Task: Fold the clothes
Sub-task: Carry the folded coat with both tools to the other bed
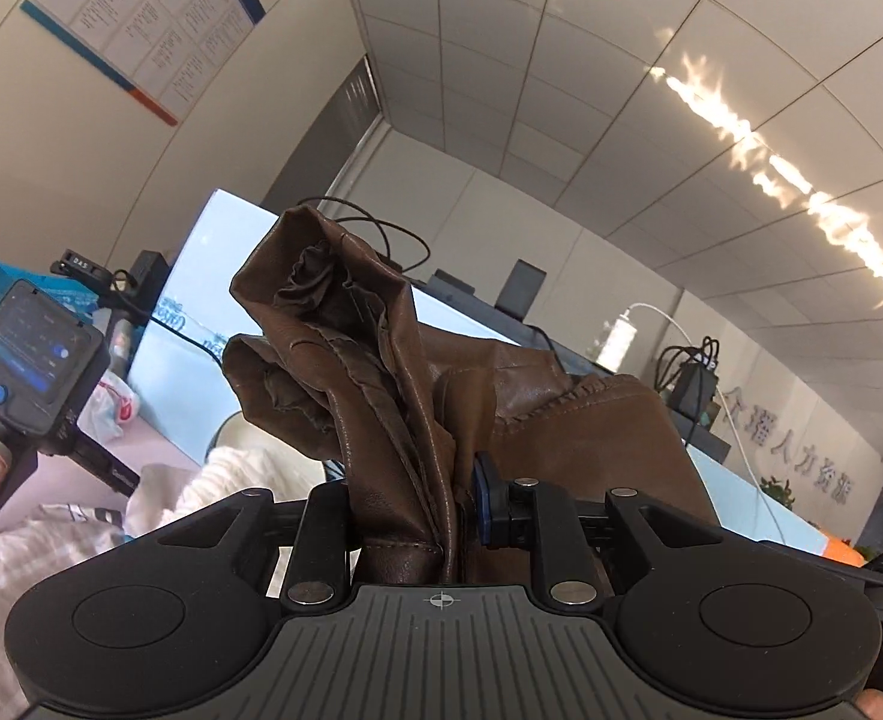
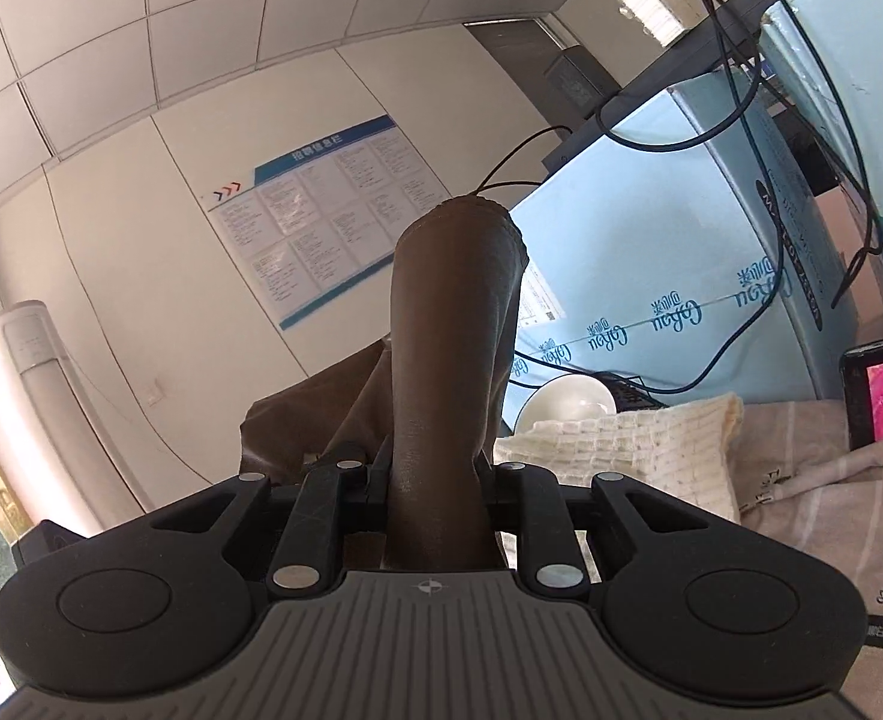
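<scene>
Both grippers, left gripper and right gripper, have jaws pinching the brown leather-like garment, held aloft well above the cream knit, its bunched length running forward from each grip

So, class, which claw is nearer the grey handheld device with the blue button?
Left, probably: the device stands close beside the left claw, on its left; the right claw has it out of view.

right gripper clamped on brown garment, which stands up before it; cream knit cloth lies right of the garment.
</scene>
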`<state>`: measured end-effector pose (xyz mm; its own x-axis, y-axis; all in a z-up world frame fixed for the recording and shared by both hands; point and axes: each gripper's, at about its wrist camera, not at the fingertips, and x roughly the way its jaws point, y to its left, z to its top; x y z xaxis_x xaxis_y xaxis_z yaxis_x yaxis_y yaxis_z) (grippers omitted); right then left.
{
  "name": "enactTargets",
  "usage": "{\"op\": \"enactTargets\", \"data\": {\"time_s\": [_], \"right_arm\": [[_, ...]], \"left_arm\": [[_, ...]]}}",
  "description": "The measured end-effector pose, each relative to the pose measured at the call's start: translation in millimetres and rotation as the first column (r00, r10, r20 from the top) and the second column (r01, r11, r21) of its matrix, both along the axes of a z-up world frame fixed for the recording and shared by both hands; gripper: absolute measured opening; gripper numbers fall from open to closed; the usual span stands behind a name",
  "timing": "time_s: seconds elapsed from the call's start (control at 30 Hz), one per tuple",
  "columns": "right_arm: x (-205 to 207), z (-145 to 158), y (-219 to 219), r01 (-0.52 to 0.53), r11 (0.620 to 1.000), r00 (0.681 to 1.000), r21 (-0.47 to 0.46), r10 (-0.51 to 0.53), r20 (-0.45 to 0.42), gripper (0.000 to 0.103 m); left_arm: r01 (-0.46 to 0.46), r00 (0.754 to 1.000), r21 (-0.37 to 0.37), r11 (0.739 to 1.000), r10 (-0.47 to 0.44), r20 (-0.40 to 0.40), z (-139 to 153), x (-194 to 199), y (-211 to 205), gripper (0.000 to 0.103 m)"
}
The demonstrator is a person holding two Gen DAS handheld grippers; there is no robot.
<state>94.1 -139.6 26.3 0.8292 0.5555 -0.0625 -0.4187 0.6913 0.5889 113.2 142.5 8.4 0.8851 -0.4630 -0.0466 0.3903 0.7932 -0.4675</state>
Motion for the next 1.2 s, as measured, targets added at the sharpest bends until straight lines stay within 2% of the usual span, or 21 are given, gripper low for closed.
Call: {"op": "enactTargets", "data": {"time_s": [0.17,0.37,0.47,0.5,0.6,0.7,0.77,0.83,0.9,0.93,1.0,1.07,1.1,1.2], "right_arm": [[48,-20,11,0.044,0.999,0.999,-0.010,-0.045,-0.025,0.018],[85,-61,3,0.093,0.991,0.991,-0.099,-0.101,-0.084,0.018],[96,-79,-3,0.128,0.983,0.982,-0.134,-0.145,-0.123,0.020],[98,-84,-4,0.134,0.979,0.979,-0.153,-0.154,-0.132,0.022],[94,-94,-1,0.155,0.964,0.974,-0.215,-0.186,-0.132,0.029],[94,-97,0,0.164,0.958,0.970,-0.235,-0.200,-0.138,0.034],[97,-100,1,0.171,0.952,0.967,-0.253,-0.211,-0.140,0.037],[101,-102,1,0.170,0.953,0.965,-0.252,-0.213,-0.154,0.039],[102,-104,-1,0.167,0.956,0.963,-0.242,-0.210,-0.167,0.041],[102,-105,-3,0.165,0.958,0.963,-0.236,-0.209,-0.173,0.042],[102,-106,-4,0.169,0.956,0.961,-0.240,-0.214,-0.176,0.046],[103,-106,-3,0.172,0.954,0.959,-0.245,-0.219,-0.178,0.048],[103,-106,-3,0.171,0.954,0.959,-0.245,-0.218,-0.180,0.049],[103,-106,-3,0.171,0.953,0.958,-0.251,-0.220,-0.184,0.050]], "left_arm": [[-0.032,0.998,0.072,0.997,0.035,-0.044,-11,44,-11,0.021],[-0.039,0.995,0.206,0.978,0.056,-0.078,-41,76,-34,0.022],[-0.109,0.992,0.270,0.957,0.123,-0.033,-45,75,-36,0.031],[-0.136,0.989,0.283,0.950,0.146,-0.015,-45,73,-36,0.046],[-0.251,0.967,0.350,0.903,0.250,0.048,-42,65,-39,0.076],[-0.317,0.948,0.377,0.870,0.303,0.098,-36,48,-37,0.089],[-0.326,0.946,0.393,0.860,0.296,0.136,-32,35,-37,0.097],[-0.300,0.954,0.436,0.848,0.267,0.138,-32,28,-41,0.100],[-0.248,0.968,0.527,0.813,0.224,0.109,-37,28,-49,0.100],[-0.228,0.972,0.577,0.784,0.218,0.089,-41,31,-55,0.100],[-0.224,0.966,0.669,0.709,0.255,0.054,-52,42,-65,0.101],[-0.233,0.952,0.717,0.657,0.304,0.030,-64,52,-69,0.101],[-0.229,0.949,0.728,0.647,0.314,0.019,-69,57,-69,0.102],[-0.222,0.944,0.722,0.655,0.330,-0.009,-74,63,-67,0.103]]}}
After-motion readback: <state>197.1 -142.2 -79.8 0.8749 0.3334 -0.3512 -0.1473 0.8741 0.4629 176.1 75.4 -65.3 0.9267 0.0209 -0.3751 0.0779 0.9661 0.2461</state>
